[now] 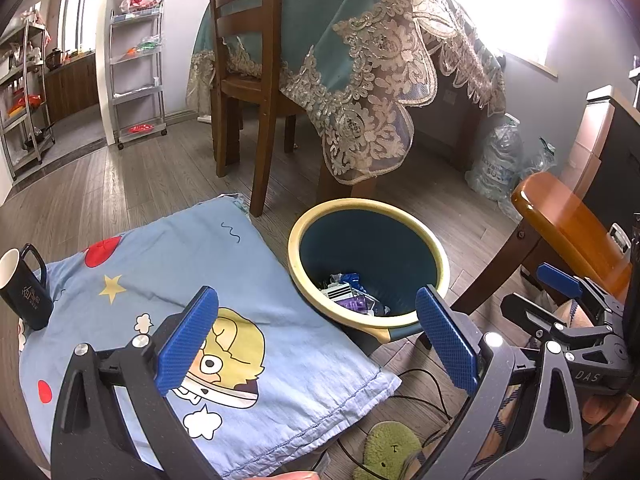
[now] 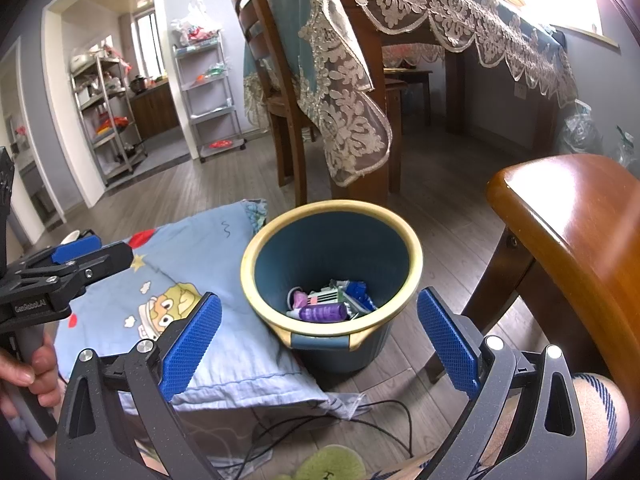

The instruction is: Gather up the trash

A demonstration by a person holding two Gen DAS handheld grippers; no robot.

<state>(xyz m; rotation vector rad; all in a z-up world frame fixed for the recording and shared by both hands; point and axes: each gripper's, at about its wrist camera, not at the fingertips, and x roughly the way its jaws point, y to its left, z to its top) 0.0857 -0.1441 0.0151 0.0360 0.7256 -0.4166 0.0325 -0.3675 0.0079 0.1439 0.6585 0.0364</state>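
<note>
Left wrist view: the left gripper (image 1: 316, 336) stands wide apart and empty above the cartoon-print cloth (image 1: 168, 304). The trash bin (image 1: 434, 256) sits on the floor ahead and to the right of the fingers, touching the cloth's right edge. Discarded items (image 1: 352, 296) lie at its bottom. No loose trash shows on the cloth; only a black mug (image 1: 28, 292) stands at its far left. The right gripper (image 1: 560, 280) enters from the right edge; whether it is wide or narrow cannot be told here.

Right wrist view: the right gripper (image 2: 320, 336) is wide apart and empty, with the bin's mouth directly ahead, centred between the fingers. A purple tube (image 2: 322, 314) lies in the bin, long axis running left to right. The left gripper (image 2: 76, 250) hovers over the cloth, left of the bin.

Judgement: the right gripper is the nearer to the bin; collection appears largely complete.
</note>
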